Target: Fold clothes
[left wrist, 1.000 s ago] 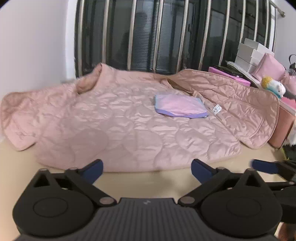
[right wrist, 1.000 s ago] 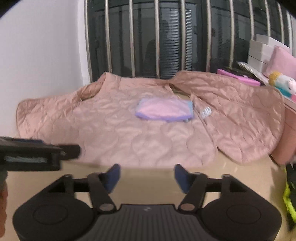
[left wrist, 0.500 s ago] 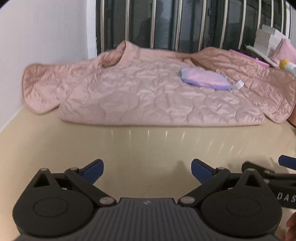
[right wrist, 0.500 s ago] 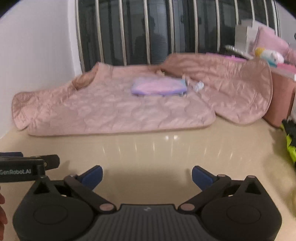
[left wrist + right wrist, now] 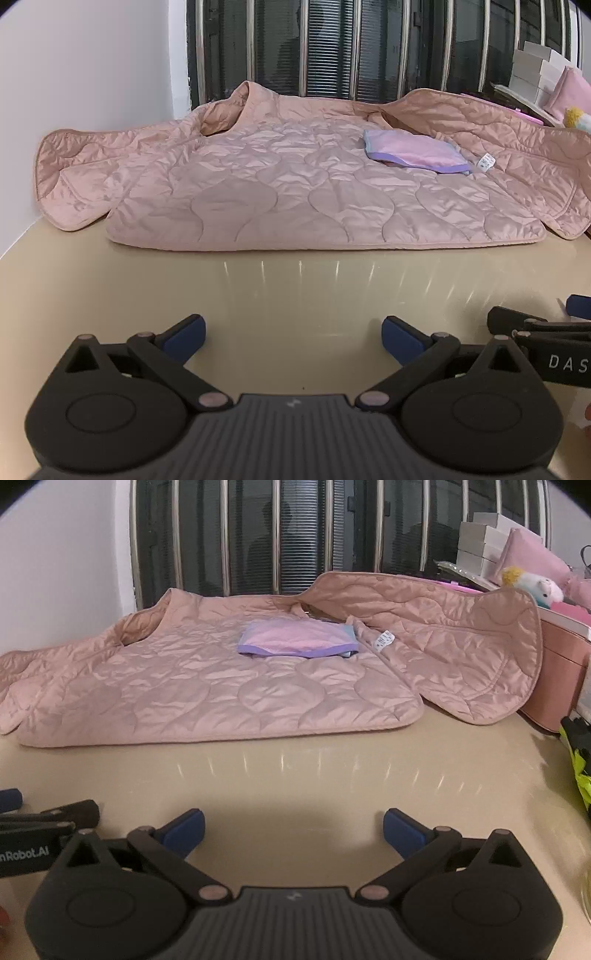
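Observation:
A pink quilted jacket lies spread flat at the far side of the beige table, its sleeves out to both sides. A small folded pink and purple garment rests on top of it. My left gripper hovers low over bare table in front of the jacket's hem, jaws wide open and holding nothing. My right gripper hangs likewise beside it, open and holding nothing. Each gripper shows at the edge of the other's view.
A white wall borders the left, and a barred dark window stands behind the jacket. Boxes, a pink bag and a plush toy crowd the right. Something neon yellow hangs off the right edge.
Both grippers have pulled back from the jacket's hem and sunk toward the table, so more bare table now shows. The right gripper's jaws have widened.

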`<state>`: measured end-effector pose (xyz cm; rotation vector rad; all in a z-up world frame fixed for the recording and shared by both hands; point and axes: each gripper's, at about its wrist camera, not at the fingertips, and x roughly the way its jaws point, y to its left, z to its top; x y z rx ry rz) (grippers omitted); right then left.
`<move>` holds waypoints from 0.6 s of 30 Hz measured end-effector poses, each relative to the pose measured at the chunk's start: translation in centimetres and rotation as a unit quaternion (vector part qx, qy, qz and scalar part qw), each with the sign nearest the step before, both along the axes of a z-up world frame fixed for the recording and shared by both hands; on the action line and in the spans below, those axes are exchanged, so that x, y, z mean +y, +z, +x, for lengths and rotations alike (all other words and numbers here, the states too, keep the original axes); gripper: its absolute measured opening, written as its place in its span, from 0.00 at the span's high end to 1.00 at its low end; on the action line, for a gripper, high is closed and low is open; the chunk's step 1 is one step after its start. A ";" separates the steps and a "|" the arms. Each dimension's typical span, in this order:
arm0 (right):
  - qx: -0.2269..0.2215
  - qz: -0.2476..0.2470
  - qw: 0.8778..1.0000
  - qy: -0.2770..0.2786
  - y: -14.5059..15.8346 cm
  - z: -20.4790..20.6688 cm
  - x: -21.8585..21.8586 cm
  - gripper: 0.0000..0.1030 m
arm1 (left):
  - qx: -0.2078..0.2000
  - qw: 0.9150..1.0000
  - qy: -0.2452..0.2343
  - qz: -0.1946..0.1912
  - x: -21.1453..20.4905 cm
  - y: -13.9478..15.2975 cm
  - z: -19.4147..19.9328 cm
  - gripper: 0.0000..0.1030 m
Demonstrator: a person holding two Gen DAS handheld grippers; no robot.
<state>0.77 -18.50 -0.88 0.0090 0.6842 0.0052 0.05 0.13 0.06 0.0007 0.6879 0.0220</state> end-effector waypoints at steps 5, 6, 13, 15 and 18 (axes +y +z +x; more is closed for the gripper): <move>0.001 0.000 1.000 0.000 0.0 0.1 0.1 0.00 | 0.001 1.000 -0.002 0.001 -0.1 0.0 0.1 0.01; 0.001 0.000 1.000 0.000 0.1 0.1 0.1 0.00 | 0.001 1.000 -0.003 0.001 -0.1 0.0 0.1 0.01; -0.004 0.001 1.000 0.001 0.0 -0.2 0.2 0.00 | -0.001 1.000 -0.012 0.001 -0.5 -0.1 0.0 0.01; -0.003 0.000 1.000 0.001 0.0 -0.2 0.2 0.00 | -0.001 1.000 -0.011 0.001 -0.5 -0.1 0.0 0.01; -0.003 0.000 1.000 0.001 0.1 -0.2 0.3 0.00 | -0.001 1.000 -0.011 0.000 -0.5 -0.1 -0.1 0.01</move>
